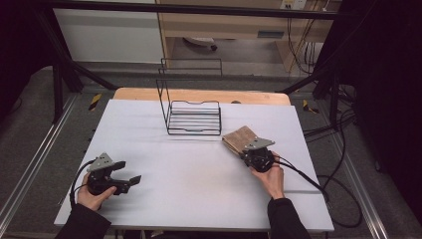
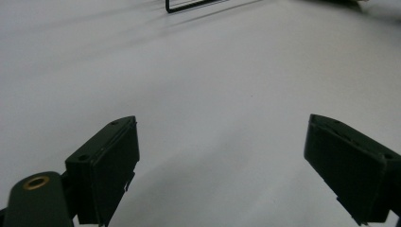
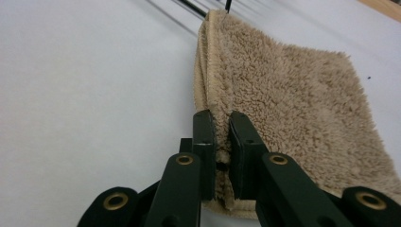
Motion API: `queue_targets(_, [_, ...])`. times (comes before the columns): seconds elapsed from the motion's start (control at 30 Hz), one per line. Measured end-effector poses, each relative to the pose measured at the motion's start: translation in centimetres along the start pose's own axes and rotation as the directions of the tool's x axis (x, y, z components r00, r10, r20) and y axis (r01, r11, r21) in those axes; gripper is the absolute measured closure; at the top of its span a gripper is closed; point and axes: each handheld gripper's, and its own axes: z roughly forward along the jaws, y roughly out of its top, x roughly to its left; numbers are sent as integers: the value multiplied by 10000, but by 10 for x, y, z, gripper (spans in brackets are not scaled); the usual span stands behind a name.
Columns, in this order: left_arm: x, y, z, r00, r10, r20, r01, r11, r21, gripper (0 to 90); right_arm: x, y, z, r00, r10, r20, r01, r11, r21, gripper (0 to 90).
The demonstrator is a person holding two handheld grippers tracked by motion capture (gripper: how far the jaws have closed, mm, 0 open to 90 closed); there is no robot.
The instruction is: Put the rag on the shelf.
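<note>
R gripper (image 3: 221,142) pinches soft, light towel (image 3: 288,99) at its folded edge, right of wire rack (image 1: 194,117); L gripper (image 2: 227,161) spread, w/ 2 jaws apart.

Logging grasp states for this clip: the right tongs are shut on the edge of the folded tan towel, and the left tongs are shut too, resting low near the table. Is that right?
Not quite. The left tongs are open: the left gripper view shows the jaws wide apart with bare white table between them. The rest stands: the right tongs are shut on the edge of the folded tan towel, as the right gripper view shows.
</note>
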Motion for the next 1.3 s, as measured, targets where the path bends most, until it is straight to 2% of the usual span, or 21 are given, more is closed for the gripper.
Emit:
queue_targets(0.13, [0, 0, 0, 10000, -11, -10, 11, 10000, -16, 111, 2, 3, -8, 9987, 294, -422, -302, 9994, -179, 828])
queue_targets(0.33, [0, 0, -1, 10000, 10, -18, -10, 10000, -27, 112, 20, 13, -14, 9932, 130, -1155, -163, 9995, -278, 829])
queue_targets(0.47, [0, 0, -1, 10000, 0, -21, 0, 10000, -40, 112, 33, 17, -17, 9855, 208, -1684, -277, 9989, -388, 828])
queue_targets(0.8, [0, 1, -1, 10000, -2, -31, 1, 10000, -36, 112, 61, 26, -11, 9710, 279, -2374, -347, 9991, -246, 828])
queue_targets(0.93, [0, 1, -1, 10000, -14, -33, 14, 10000, -60, 112, 70, 28, -6, 9666, 241, -2553, -285, 9995, -136, 828])
queue_targets(1.0, [0, 1, -1, 10000, -24, -32, 24, 10000, -59, 112, 74, 29, -4, 9599, 176, -2799, -221, 9997, -128, 828])
queue_targets(1.17, [0, 1, -2, 10000, -20, -33, 20, 10000, -60, 112, 85, 28, -6, 9468, -187, -3212, 177, 9998, -62, 828])
queue_targets(1.3, [0, 1, -2, 10000, -30, -20, 30, 10000, -56, 112, 90, 22, -10, 9414, -492, -3336, 540, 9985, 52, 826])
